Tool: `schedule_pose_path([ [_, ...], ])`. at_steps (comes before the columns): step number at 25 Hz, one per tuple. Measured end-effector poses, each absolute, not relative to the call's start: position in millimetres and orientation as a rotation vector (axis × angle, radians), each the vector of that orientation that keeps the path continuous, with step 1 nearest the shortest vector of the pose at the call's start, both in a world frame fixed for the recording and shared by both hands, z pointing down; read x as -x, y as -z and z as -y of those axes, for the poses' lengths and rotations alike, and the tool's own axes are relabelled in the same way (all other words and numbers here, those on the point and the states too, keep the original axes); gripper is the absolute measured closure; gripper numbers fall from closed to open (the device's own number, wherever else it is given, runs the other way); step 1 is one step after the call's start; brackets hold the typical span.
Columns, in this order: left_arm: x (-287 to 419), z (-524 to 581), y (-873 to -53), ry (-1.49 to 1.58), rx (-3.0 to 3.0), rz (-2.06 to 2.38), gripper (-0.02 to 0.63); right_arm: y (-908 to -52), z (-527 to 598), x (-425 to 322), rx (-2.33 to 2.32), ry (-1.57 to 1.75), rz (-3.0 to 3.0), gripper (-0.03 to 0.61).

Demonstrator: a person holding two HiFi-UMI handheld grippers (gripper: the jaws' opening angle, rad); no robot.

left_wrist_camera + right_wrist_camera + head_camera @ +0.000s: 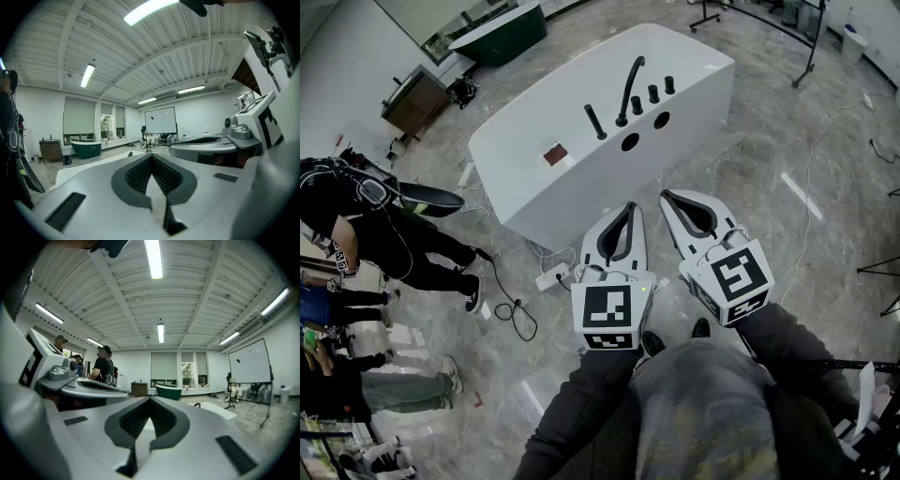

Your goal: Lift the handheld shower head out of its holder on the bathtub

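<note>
I have both claws held side by side in front of me, short of the white bathtub. The left claw is closed: in its own view the 2 jaws meet at the tips with nothing between them. The right claw is the same, jaws together and empty, and it points level. The handheld shower head stands as a black rod in its holder on the tub's deck, well apart from both claws. Just to its right on the deck rise the curved black spout and 3 black knobs. A person in black stands on the floor to the left of the tub.
</note>
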State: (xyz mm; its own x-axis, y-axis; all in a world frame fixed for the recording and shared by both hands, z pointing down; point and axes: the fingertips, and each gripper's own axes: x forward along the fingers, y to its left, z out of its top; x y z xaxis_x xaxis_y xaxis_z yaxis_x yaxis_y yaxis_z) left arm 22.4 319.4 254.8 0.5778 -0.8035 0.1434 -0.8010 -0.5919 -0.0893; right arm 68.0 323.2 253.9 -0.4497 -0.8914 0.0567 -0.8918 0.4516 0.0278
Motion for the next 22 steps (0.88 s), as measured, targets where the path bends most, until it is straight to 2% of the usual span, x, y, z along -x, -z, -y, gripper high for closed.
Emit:
schedule_pose_path([
  [22,-61,-330,-280,0.363,2.755,-1.485,0.612,-265,-339,-102,-1.518,-0.031,2.69,0.572],
])
